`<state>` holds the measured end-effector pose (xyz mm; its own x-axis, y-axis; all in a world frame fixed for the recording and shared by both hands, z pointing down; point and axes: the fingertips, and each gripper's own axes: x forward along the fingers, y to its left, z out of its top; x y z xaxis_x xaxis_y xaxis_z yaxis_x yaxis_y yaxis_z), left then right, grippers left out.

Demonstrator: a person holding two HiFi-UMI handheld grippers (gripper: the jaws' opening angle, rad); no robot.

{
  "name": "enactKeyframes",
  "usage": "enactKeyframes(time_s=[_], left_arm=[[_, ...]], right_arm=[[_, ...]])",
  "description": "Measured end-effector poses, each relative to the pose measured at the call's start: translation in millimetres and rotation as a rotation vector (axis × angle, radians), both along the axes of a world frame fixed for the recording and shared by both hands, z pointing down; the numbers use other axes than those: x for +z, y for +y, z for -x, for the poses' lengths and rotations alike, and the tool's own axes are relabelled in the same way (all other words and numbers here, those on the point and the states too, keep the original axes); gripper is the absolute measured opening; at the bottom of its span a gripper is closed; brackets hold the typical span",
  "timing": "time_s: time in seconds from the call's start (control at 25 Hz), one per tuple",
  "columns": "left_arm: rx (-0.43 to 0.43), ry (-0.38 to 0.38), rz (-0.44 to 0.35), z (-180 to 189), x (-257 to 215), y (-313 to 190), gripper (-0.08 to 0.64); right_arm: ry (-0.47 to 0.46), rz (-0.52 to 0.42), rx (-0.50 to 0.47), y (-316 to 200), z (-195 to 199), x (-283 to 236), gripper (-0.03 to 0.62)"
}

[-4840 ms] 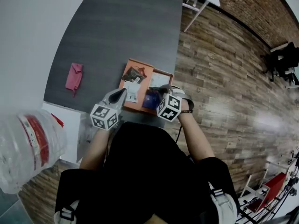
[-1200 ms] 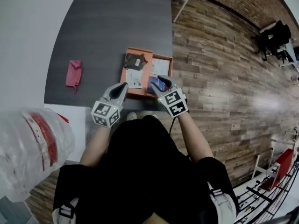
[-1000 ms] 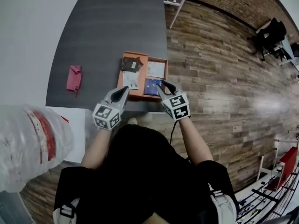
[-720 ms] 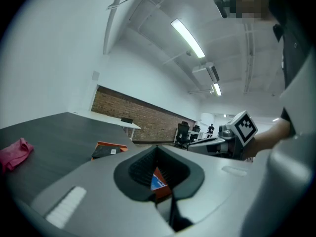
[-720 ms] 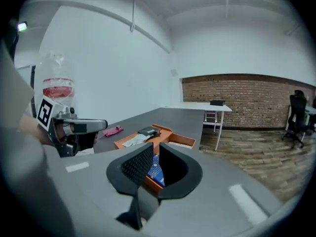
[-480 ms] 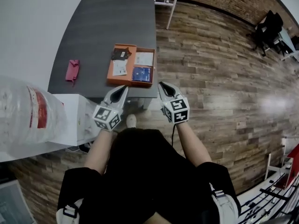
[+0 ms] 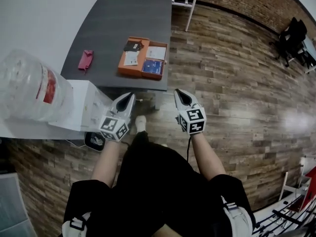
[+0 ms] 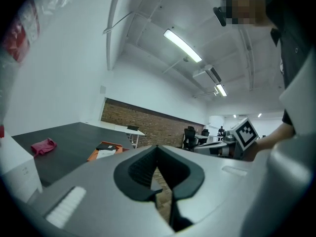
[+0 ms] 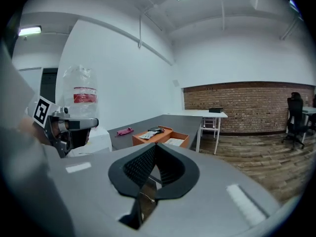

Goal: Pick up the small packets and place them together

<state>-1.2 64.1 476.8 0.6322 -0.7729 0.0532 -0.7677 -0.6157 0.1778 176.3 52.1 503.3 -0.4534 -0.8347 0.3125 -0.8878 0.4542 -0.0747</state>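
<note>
Head view: the person stands back from the dark grey counter, with both tools held over the wooden floor, well apart from everything on the counter. The left tool and the right tool lie side by side, tips toward the counter, and neither carries anything. The small packets lie together in an orange tray near the counter's nearer edge: a dark packet and a white packet in the left compartment, a second white packet and a blue packet in the right. A pink cloth lies on the counter well to the left of the tray. A large clear water bottle with a red label fills the left of the view, next to a white cabinet. Left gripper view: the left tool's jaws are together with nothing between them. Beyond them, the tray and the pink cloth rest on the counter at left, and the right tool's marker cube shows at right. Right gripper view: the right tool's jaws have just been closing and now meet, holding nothing. Past them, the tray sits on the counter with the cloth behind it, the bottle and the left tool appear at left, and a brick wall closes the background.
</note>
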Motion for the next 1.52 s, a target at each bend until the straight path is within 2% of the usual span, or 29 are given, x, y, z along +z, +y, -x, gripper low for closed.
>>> enactKeyframes(time_s=[0.28, 0.48, 0.64, 0.84, 1.2, 1.36, 1.52], left_arm=[[-0.043, -0.002, 0.006, 25, 4, 43, 0.000], [-0.052, 0.020, 0.013, 49, 10, 44, 0.000], [-0.020, 0.029, -0.010, 65, -2, 44, 0.000], [0.013, 0.021, 0.003, 80, 3, 38, 0.000], [0.043, 0.041, 0.002, 97, 0, 34, -0.002], [0.031, 0.055, 0.002, 105, -1, 36, -0.001], [-0.011, 0.023, -0.001, 115, 3, 39, 0.000]], right_arm=[[-0.060, -0.037, 0.016, 31, 1, -8, 0.003], [-0.086, -0.050, 0.092, 52, -9, -4, 0.002], [-0.149, -0.081, 0.156, 60, -4, -11, 0.002], [-0.142, -0.076, 0.206, 55, 11, -9, 0.002], [-0.136, -0.070, 0.191, 55, 38, -13, 0.002], [-0.132, -0.077, 0.153, 52, 53, -21, 0.002], [-0.156, -0.084, 0.115, 53, 64, -25, 0.002]])
